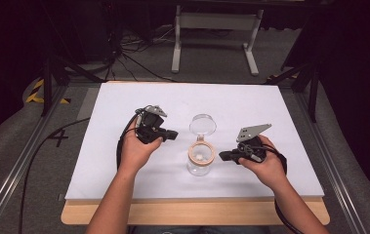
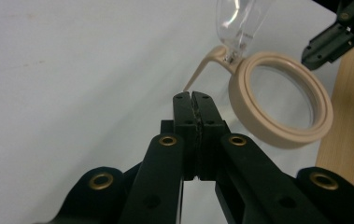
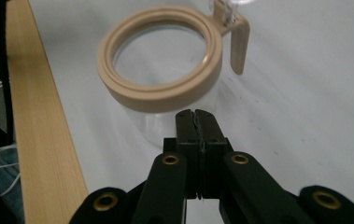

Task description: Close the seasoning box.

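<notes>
The open jar [image 1: 201, 158] was flanked on the tabletop [image 1: 124, 102] by the left tool [image 1: 172, 134] and right tool [image 1: 223, 156], both clenched empty.

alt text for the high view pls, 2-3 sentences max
A clear jar with a tan rim stands open mid-table, its clear hinged lid flipped back. The left gripper and right gripper, each hand-held with fingers shut on nothing, flank it on the white table.
</notes>
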Available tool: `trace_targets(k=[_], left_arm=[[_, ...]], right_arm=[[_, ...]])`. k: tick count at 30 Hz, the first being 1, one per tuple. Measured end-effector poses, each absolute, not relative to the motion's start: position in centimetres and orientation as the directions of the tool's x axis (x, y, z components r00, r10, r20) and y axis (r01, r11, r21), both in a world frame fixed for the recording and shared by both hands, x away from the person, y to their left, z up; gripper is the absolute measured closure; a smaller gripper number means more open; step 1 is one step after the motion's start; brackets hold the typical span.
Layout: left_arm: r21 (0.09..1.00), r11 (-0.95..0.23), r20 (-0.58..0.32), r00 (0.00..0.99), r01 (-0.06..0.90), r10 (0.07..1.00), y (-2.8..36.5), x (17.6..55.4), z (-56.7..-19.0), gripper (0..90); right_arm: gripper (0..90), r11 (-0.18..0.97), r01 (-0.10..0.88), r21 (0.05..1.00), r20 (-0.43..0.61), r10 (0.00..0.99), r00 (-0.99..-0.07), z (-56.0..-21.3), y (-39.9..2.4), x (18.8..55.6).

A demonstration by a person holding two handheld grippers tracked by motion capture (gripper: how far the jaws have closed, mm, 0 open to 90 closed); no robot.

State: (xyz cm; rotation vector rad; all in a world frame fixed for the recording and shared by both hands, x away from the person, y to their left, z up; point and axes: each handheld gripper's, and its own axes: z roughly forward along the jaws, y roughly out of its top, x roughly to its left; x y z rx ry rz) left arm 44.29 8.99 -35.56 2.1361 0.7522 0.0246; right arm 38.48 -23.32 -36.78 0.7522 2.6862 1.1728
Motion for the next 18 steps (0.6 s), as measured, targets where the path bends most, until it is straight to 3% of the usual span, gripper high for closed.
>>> trace_targets(k=[9, 18], left_arm=[[0.804, -0.335, -0.255, 0.793, 0.492, 0.554, 8.2, 44.5, -35.4, 89.8], [0.831, -0.334, -0.228, 0.820, 0.444, 0.524, 6.9, 44.4, -35.3, 89.7]], right_arm=[[90.0, 0.505, 0.367, 0.781, 0.114, 0.463, -0.879, -35.5, -22.0, 38.1], [90.0, 0.471, 0.355, 0.808, 0.108, 0.474, -0.874, -35.6, -20.9, 38.2]])
